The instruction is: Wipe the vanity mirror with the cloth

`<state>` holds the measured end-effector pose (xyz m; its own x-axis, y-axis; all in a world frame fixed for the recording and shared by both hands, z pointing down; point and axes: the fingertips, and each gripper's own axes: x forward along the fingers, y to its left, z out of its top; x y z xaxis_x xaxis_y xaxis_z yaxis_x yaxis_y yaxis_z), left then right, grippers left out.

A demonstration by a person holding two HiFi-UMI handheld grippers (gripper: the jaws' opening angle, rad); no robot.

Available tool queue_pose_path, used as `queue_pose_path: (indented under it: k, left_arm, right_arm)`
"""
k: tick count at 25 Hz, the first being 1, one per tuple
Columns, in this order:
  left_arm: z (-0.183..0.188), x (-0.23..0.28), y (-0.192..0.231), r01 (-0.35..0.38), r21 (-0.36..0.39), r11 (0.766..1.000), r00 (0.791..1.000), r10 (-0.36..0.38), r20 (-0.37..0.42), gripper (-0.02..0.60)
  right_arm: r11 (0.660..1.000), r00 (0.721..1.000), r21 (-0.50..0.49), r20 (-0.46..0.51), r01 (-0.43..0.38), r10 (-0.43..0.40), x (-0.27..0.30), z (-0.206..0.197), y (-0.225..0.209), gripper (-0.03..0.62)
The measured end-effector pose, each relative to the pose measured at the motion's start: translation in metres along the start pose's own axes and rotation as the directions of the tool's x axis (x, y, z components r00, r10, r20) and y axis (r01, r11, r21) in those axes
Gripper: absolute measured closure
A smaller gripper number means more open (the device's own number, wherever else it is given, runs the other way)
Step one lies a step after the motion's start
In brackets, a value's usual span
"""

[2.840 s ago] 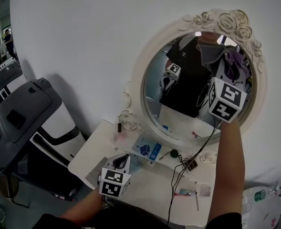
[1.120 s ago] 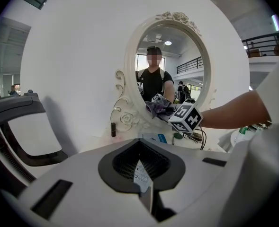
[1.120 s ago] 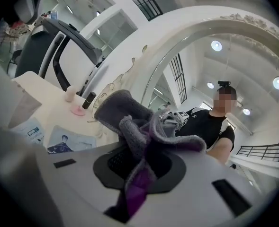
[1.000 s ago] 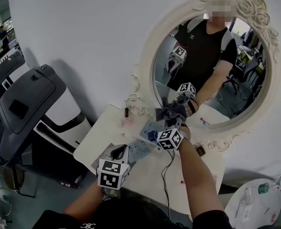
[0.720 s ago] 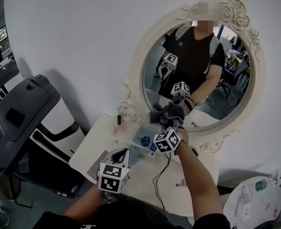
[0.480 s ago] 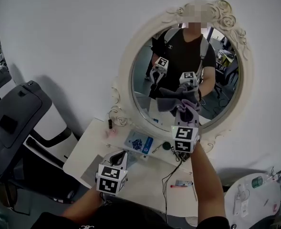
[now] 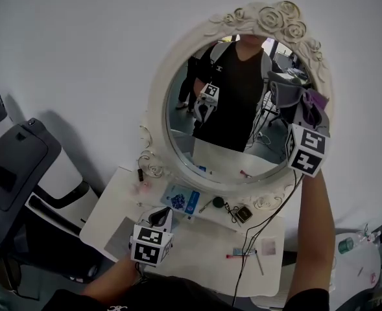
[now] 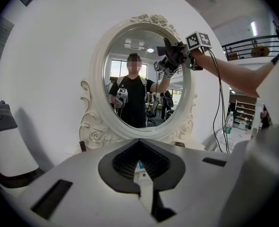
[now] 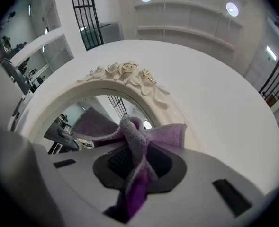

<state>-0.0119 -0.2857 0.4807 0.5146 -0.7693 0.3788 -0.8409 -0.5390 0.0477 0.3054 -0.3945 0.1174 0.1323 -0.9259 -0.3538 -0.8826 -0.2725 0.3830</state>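
A plain white wall (image 7: 80, 57) carries an oval vanity mirror (image 7: 233, 118) in a cream frame carved with roses. Below it stands a white table (image 7: 197, 238), with a grey and black machine (image 7: 15, 167) to the left. On the table lie a blue packet (image 7: 182, 199), a black cable (image 7: 268, 216), a red pen (image 7: 239, 256) and, beside the frame's foot, a small dark bottle (image 7: 140, 173). A plastic bottle (image 7: 344, 245) lies on a round side table (image 7: 353, 284) at the lower right. The right hand-held gripper (image 9: 137, 169) is raised high, its jaws clamped on a purple cloth (image 9: 134, 136) – the cloth is up against the glass at the mirror's upper right edge. The left hand-held gripper (image 8: 140, 167) hangs low over the table's front – jaws drawn together, empty.
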Motion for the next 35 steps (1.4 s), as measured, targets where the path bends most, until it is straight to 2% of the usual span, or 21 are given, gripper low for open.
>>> queue_pose_path:
  k: [6, 11, 14, 20, 28, 33, 35]
  left_arm:
    - [-0.001, 0.0, 0.007, -0.016, -0.008, 1.0, 1.0, 0.016, -0.003, 0.583]
    - [-0.016, -0.004, 0.022, -0.048, -0.036, 0.998, 0.998, 0.047, -0.033, 0.583]
    - [-0.023, -0.005, 0.026, -0.057, -0.049, 0.997, 0.997, 0.054, -0.05, 0.582]
    - [-0.034, -0.003, 0.022, -0.05, -0.053, 0.997, 0.996, 0.045, -0.077, 0.583]
    - [-0.035, -0.003, 0.019, -0.05, -0.058, 0.997, 0.996, 0.045, -0.077, 0.582]
    - [-0.038, -0.006, 0.02, -0.063, -0.052, 0.997, 0.995, 0.058, -0.085, 0.581]
    - [-0.038, -0.008, 0.022, -0.07, -0.049, 0.996, 0.994, 0.065, -0.087, 0.582]
  right_arm:
    - [0.995, 0.996, 0.091, 0.075, 0.035, -0.042, 0.008, 0.019, -0.007, 0.545]
    - [0.998, 0.989, 0.051, 0.144, 0.021, -0.028, 0.013, 0.036, 0.001, 0.545]
    - [1.0, 0.983, 0.021, 0.183, -0.011, 0.007, 0.014, 0.039, 0.013, 0.545]
    - [0.993, 0.974, -0.079, 0.203, -0.085, 0.099, 0.008, 0.031, 0.055, 0.545]
    - [0.964, 0.96, -0.178, 0.165, -0.196, 0.226, -0.015, -0.024, 0.124, 0.545]
    - [0.938, 0.943, -0.172, 0.091, -0.302, 0.32, -0.037, -0.08, 0.168, 0.545]
    - [0.915, 0.932, -0.214, 0.045, -0.343, 0.36, -0.049, -0.111, 0.187, 0.545]
